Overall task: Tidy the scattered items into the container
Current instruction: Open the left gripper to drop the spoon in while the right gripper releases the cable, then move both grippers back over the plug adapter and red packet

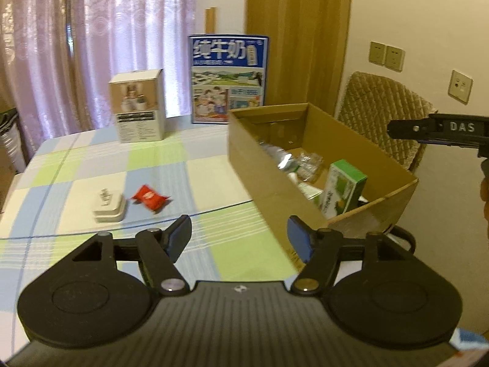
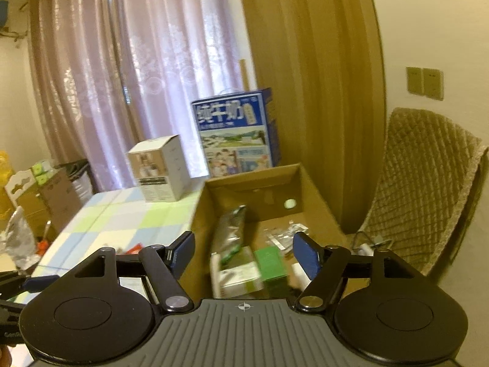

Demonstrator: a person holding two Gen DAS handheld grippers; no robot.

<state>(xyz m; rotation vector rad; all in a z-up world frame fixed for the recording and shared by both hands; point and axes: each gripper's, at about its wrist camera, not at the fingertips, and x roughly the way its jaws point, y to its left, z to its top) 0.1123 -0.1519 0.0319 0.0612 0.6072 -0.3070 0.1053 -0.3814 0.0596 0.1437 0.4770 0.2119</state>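
An open cardboard box (image 1: pixel 262 159) stands on the table's right side; it holds a green carton (image 1: pixel 343 188), a crumpled plastic bottle (image 1: pixel 276 156) and clear wrapping. A red snack packet (image 1: pixel 149 197) and a white plug adapter (image 1: pixel 109 206) lie on the checked tablecloth to its left. My left gripper (image 1: pixel 240 238) is open and empty, above the table near the box's front corner. My right gripper (image 2: pixel 244 252) is open and empty above the box (image 2: pixel 287 180), over the green carton (image 2: pixel 270 264) and a dark foil bag (image 2: pixel 229 232). Its side shows in the left wrist view (image 1: pixel 440 128).
A white product box (image 1: pixel 139 107) and a blue milk carton case (image 1: pixel 227 78) stand at the table's far edge. A quilted chair (image 1: pixel 382 116) sits behind the cardboard box. Curtains hang behind. Boxes and bags (image 2: pixel 36 189) are piled left of the table.
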